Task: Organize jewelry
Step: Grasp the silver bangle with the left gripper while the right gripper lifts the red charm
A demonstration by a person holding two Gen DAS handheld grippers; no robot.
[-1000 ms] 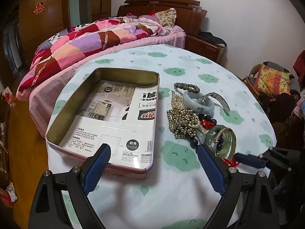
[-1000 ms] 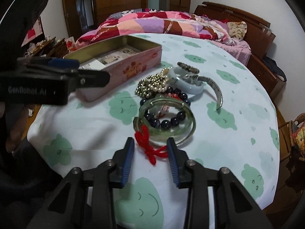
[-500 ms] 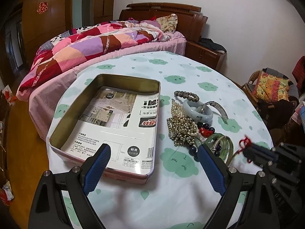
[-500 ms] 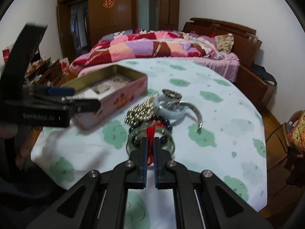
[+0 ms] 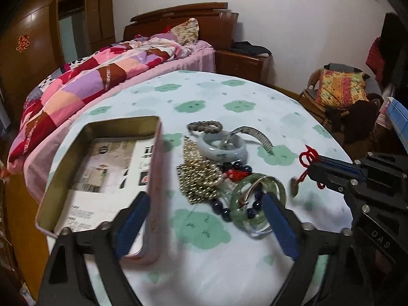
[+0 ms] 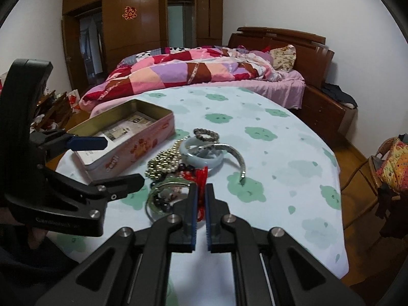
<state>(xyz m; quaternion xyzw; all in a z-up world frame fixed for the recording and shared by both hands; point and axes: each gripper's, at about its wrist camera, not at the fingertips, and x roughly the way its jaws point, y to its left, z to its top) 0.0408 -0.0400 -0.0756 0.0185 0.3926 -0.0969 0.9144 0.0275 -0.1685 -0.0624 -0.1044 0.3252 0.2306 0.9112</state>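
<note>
Right hand-held gripper is clamped shut on the red cord, lifted clear of the surface. Cord looks light, limp and thin; small pendant dangles, likely to swing, so pinch near the knot. Left hand-held gripper is wide but closing, straddling the tin's wall near the left edge, nothing gripped. Remaining jewelry pile sits mid-surface beside the tin.

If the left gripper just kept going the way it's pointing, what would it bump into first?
Probably the pink tin's long side wall, which already sits between its closing jaws beside the left finger. The left gripper would likely meet it before the gold bead pile, though depth is unclear.
</note>
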